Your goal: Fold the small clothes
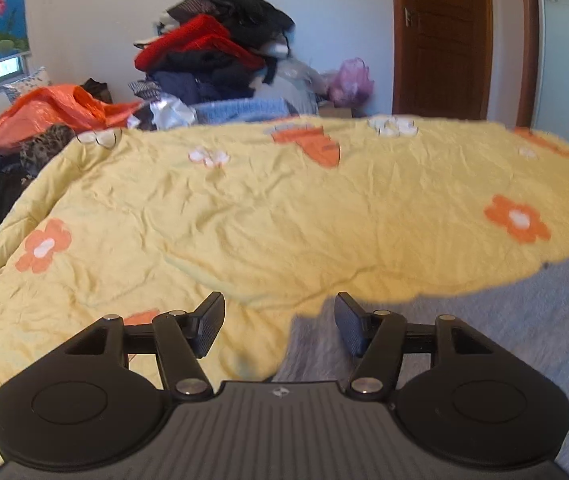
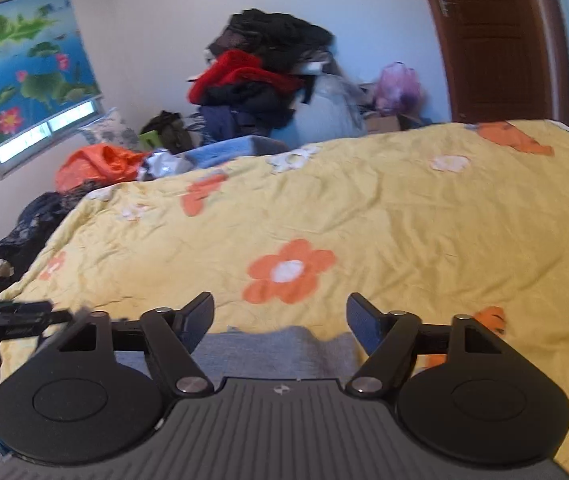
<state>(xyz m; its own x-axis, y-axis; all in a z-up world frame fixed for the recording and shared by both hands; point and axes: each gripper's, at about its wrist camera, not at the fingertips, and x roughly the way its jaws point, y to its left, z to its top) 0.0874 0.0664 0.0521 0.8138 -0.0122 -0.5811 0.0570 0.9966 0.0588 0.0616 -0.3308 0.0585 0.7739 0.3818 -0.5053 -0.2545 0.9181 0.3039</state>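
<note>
A yellow quilt (image 1: 244,216) with orange and white flowers covers the bed. Behind it a pile of clothes (image 1: 220,40) leans at the white wall, beside an orange plastic bag (image 1: 52,110). A brown door (image 1: 444,36) stands at the right, a lotus blind (image 2: 24,76) at the left.

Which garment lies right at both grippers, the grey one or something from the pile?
The grey garment, flat on the yellow quilt; the clothes pile sits beyond the bed.

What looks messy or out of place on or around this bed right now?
The yellow floral quilt is badly wrinkled. Behind it, a heap of clothes sits stacked high and unfolded, and an orange plastic bag lies crumpled nearby. The grey garment lies on the quilt below the open right gripper, not yet held.
</note>
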